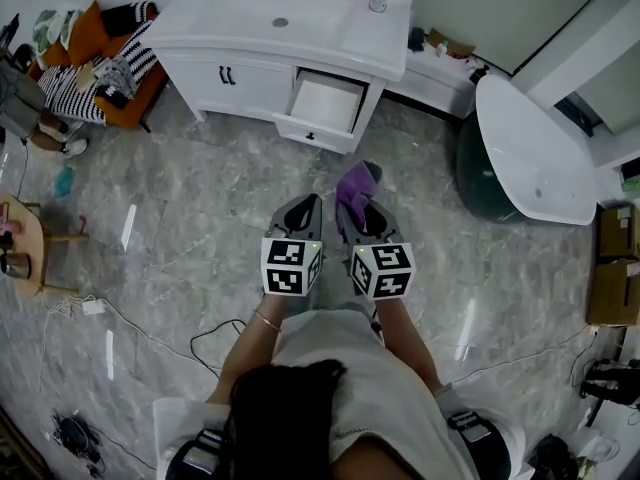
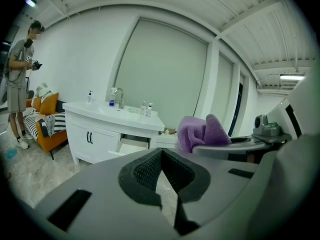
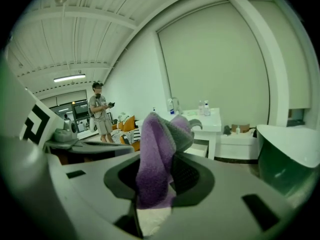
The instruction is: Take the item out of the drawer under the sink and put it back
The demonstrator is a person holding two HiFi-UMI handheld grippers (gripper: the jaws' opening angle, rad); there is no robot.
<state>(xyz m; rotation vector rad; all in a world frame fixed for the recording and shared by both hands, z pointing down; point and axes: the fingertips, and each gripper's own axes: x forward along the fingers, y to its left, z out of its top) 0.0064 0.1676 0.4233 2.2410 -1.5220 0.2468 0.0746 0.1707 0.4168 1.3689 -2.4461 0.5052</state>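
Note:
A purple cloth [image 1: 353, 183] sticks up from my right gripper [image 1: 362, 206], whose jaws are shut on it; in the right gripper view the cloth [image 3: 155, 154] fills the gap between the pads. My left gripper [image 1: 305, 210] hangs beside it, shut and empty, its fingertips meeting in the left gripper view [image 2: 161, 154]. Both hover over the marble floor, some way short of the white sink cabinet [image 1: 250, 30]. Its drawer [image 1: 325, 103] under the basin stands pulled out and looks empty. The same drawer [image 2: 132, 145] shows ahead of the left gripper.
A white bathtub [image 1: 525, 153] stands at the right, with cardboard boxes [image 1: 615, 268] beyond it. An orange sofa [image 1: 100, 53] with striped cushions sits left of the cabinet, and a person [image 2: 20, 79] stands near it. A small round table [image 1: 20, 248] and floor cables [image 1: 150, 338] lie at the left.

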